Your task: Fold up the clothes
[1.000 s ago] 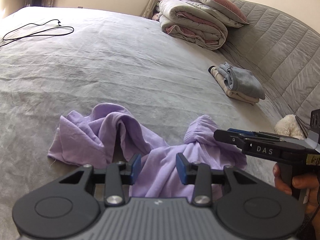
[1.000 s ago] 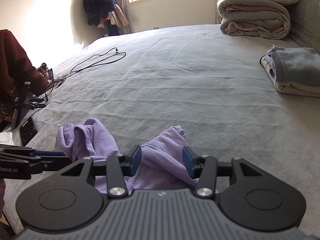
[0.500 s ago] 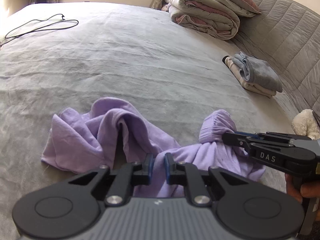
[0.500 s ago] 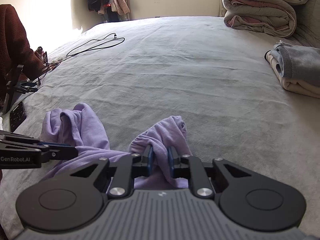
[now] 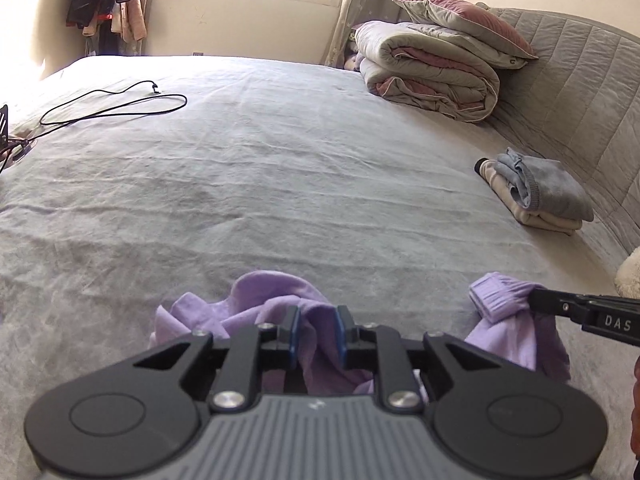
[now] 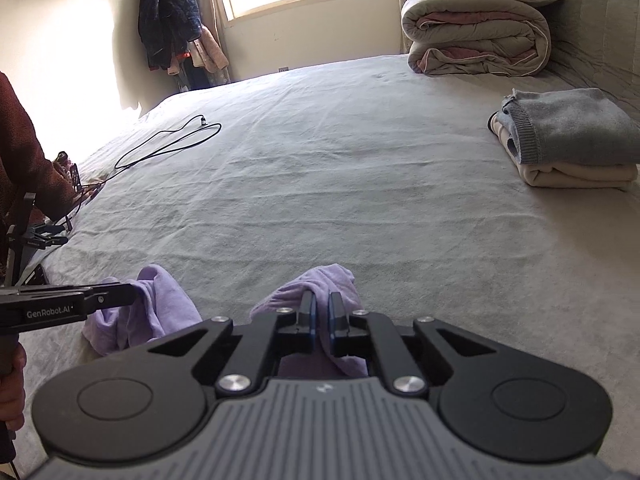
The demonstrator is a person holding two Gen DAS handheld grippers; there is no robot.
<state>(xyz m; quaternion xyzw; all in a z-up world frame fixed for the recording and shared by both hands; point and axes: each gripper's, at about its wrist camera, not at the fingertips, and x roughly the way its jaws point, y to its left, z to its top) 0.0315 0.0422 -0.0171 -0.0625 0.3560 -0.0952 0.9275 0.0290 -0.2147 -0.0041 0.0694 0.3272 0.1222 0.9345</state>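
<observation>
A crumpled lilac garment [image 5: 264, 292] lies on the grey bed [image 5: 280, 184] near its front edge. My left gripper [image 5: 317, 320] has a thick fold of it filling the gap between its blue pads, and the jaws are opening slightly. To the right, my right gripper [image 5: 534, 300] pinches the garment just behind a ribbed cuff [image 5: 490, 298]. In the right wrist view the right gripper [image 6: 319, 308] is closing, pads nearly together on a lilac fold [image 6: 320, 280]. The left gripper [image 6: 134, 294] holds the other bunch [image 6: 164, 304] at the left.
A folded stack of grey and cream clothes [image 5: 536, 196] sits at the right by the quilted headboard [image 5: 580, 92]. A rolled duvet with a pillow [image 5: 432, 72] lies at the far right. A black cable [image 5: 112, 108] loops at the far left. A person's sleeve [image 6: 20, 152] is at the left.
Both grippers went from open around the lilac fabric to closed on it. Both cameras tilted up, showing the window. The left jaws now stand wider than half a second ago.
</observation>
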